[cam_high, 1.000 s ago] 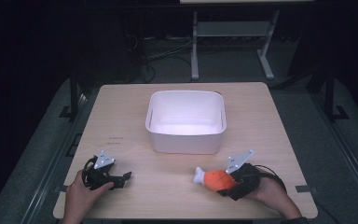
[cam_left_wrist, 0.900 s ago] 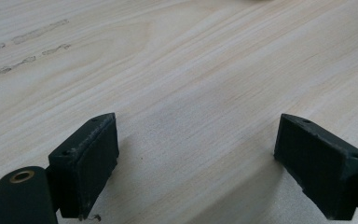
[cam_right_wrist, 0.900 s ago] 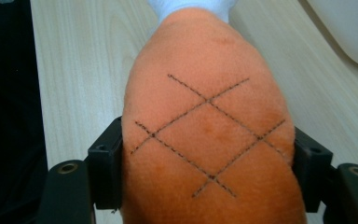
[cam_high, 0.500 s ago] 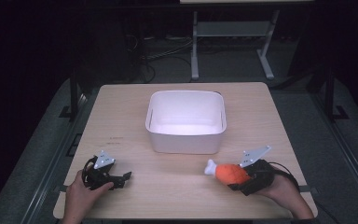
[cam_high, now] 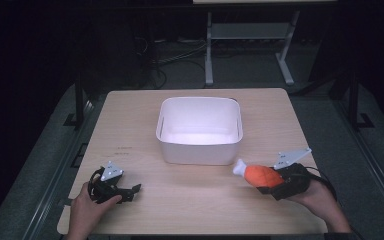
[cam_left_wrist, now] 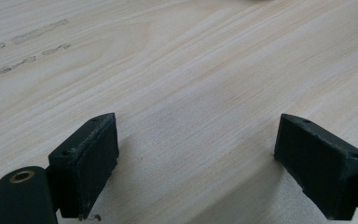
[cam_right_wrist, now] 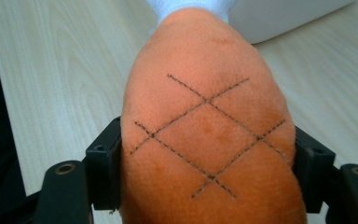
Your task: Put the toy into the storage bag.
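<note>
dark surroundings, lit tabletop, sharp close-ups

No readable text, label, brand, number or sign anywhere. Faint dark smudges on wooden table (cam_high: 130, 148) near left edge, seen also in left gripper view, too blurred to read as writing.

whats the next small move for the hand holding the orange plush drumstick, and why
Probably carry it up and over toward the white bin. The right gripper is shut on the plush drumstick, held near the table's right front edge, with its white end pointing at the bin, which looks empty. The left gripper rests open on the table.
</note>
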`<state>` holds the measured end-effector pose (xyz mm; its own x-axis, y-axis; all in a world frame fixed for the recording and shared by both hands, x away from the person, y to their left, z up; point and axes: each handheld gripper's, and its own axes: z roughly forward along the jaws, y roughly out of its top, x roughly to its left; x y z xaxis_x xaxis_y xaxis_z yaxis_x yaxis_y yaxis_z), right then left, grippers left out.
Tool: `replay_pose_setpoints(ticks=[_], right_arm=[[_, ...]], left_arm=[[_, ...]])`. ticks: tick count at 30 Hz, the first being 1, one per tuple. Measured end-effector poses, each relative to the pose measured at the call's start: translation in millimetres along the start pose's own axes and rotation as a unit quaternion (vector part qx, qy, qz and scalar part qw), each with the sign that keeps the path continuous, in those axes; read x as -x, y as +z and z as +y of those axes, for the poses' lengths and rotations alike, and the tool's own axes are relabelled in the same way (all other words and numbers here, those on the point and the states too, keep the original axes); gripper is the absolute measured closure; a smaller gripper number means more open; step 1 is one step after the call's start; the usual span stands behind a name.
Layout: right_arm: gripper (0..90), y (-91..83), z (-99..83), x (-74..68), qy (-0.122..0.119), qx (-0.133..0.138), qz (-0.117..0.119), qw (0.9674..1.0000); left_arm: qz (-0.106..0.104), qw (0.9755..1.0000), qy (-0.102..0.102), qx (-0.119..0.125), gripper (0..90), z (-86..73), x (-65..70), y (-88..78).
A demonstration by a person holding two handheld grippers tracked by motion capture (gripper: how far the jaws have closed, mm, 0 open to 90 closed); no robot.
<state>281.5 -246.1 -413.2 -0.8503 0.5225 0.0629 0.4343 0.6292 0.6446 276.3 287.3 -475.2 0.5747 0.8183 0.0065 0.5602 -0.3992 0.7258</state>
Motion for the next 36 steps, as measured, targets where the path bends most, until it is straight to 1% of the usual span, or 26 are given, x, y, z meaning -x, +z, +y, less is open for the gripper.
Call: replay_pose_setpoints(ticks=[6, 7, 8, 12, 13, 16, 19, 28, 36], right_arm=[[28.3, -10.2, -3.2, 11.1, 0.008, 0.011, -0.011, 0.9999], [28.3, -10.2, -3.2, 11.1, 0.008, 0.011, -0.011, 0.9999], [28.2, -14.3, -3.4, 14.9, 0.014, 0.013, -0.012, 0.9997], [27.8, -18.4, -3.8, 20.7, 0.017, 0.019, -0.015, 0.9996], [27.8, -21.3, -3.6, 24.3, 0.022, 0.022, -0.018, 0.9994], [27.7, -25.2, -2.1, 27.9, 0.026, 0.026, -0.02, 0.9991], [27.7, -28.5, -0.7, 30.8, 0.023, 0.031, -0.019, 0.9991], [27.5, -46.1, 17.3, 40.9, 0.016, 0.042, -0.025, 0.9987], [26.9, -53.7, 31.1, 46.5, 0.009, 0.051, -0.026, 0.9983]], left_arm=[[0.0, 1.0, 0.0, 0.0, 12.8, 0.0, 0.0, 0.0], [0.0, 1.0, 0.0, 0.0, 12.8, 0.0, 0.0, 0.0], [0.0, 1.0, 0.0, 0.0, 12.8, 0.0, 0.0, 0.0], [0.0, 1.0, 0.0, 0.0, 12.8, 0.0, 0.0, 0.0], [0.0, 1.0, -0.001, 0.0, 12.8, 0.0, 0.1, 0.0], [0.0, 1.0, -0.001, 0.001, 12.8, 0.0, 0.1, 0.1], [0.0, 1.0, -0.001, 0.0, 12.8, 0.0, 0.1, 0.0], [0.0, 1.0, -0.001, -0.001, 12.8, 0.2, 0.1, -0.2], [0.0, 1.0, -0.002, 0.0, 12.8, 0.2, 0.3, 0.0]])
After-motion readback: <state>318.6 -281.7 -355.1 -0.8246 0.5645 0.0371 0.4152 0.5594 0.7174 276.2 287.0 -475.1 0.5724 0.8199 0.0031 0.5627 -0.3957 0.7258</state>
